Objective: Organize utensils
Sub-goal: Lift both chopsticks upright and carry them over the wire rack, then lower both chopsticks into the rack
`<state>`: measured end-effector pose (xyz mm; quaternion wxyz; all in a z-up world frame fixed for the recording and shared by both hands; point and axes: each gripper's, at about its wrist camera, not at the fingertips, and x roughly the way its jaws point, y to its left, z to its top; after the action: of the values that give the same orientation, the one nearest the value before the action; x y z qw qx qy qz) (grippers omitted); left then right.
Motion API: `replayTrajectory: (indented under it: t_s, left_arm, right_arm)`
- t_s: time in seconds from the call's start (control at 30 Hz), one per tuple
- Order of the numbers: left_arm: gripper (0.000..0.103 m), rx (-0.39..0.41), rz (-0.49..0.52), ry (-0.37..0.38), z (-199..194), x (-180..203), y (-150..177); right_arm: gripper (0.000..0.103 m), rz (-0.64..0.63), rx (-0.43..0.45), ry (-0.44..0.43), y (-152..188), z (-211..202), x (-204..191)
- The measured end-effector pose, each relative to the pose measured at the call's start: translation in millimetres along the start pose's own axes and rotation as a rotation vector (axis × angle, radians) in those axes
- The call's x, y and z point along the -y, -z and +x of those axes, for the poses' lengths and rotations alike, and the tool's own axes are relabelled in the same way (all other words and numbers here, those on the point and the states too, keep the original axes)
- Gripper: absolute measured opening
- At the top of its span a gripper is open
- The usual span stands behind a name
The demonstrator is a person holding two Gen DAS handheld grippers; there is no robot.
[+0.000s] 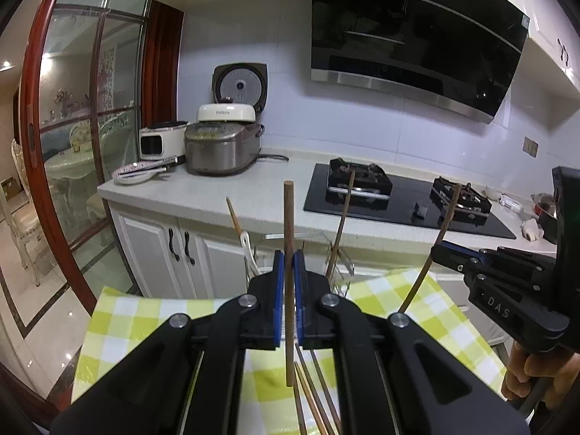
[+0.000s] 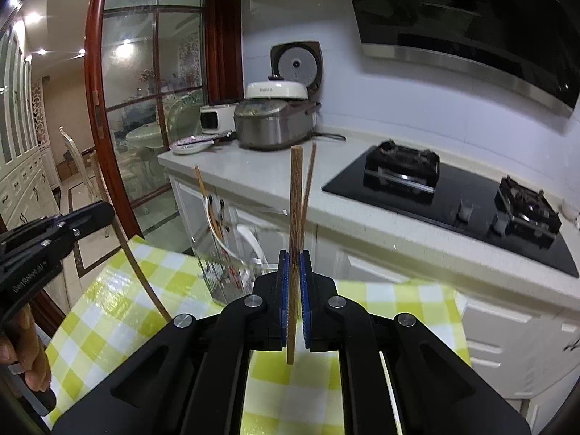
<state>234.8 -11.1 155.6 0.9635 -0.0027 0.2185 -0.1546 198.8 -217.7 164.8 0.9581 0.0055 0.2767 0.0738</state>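
Above the green-and-white checked tablecloth, my left gripper is clamped on a brown chopstick that stands upright between its blue pads. My right gripper pinches a second chopstick, also upright. More chopsticks lie on the cloth below my left gripper. Just beyond, a clear glass holder stands on the cloth holding a few utensils. Behind it runs a kitchen counter.
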Motion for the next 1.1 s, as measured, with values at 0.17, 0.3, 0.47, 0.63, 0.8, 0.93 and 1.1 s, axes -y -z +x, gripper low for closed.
replayTrajectory:
  t_s: [0.17,0.3,0.47,0.63,0.8,0.93,1.1]
  left_arm:
    - [0.006,0.033,0.012,0.003,-3.0,2.5,-28.5]
    - [0.006,0.060,0.026,-0.002,-5.7,3.9,-48.9]
    - [0.006,0.095,0.038,-0.014,-6.5,5.9,-75.3]
    - [0.006,0.126,0.043,-0.025,-1.5,6.6,-95.8]
    - [0.006,0.134,0.036,-0.038,14.0,3.5,-107.9]
    - [0.006,0.127,0.017,-0.047,34.0,-2.8,-110.5]
    - [0.006,0.100,-0.005,-0.054,57.2,-11.3,-97.9]
  right_arm:
    - [0.008,-0.020,0.035,-0.017,-33.7,-8.0,-3.5]
    - [0.008,-0.025,0.060,-0.025,-59.3,-12.0,-5.0]
    - [0.008,-0.026,0.084,-0.030,-84.7,-11.2,-6.3]
    - [0.008,-0.024,0.102,-0.034,-104.2,-4.2,-8.8]
    - [0.008,-0.018,0.118,-0.038,-116.3,5.7,-11.0]
    - [0.008,-0.014,0.123,-0.044,-120.9,20.4,-10.9]
    - [0.008,-0.005,0.101,-0.037,-114.7,44.2,-8.8]
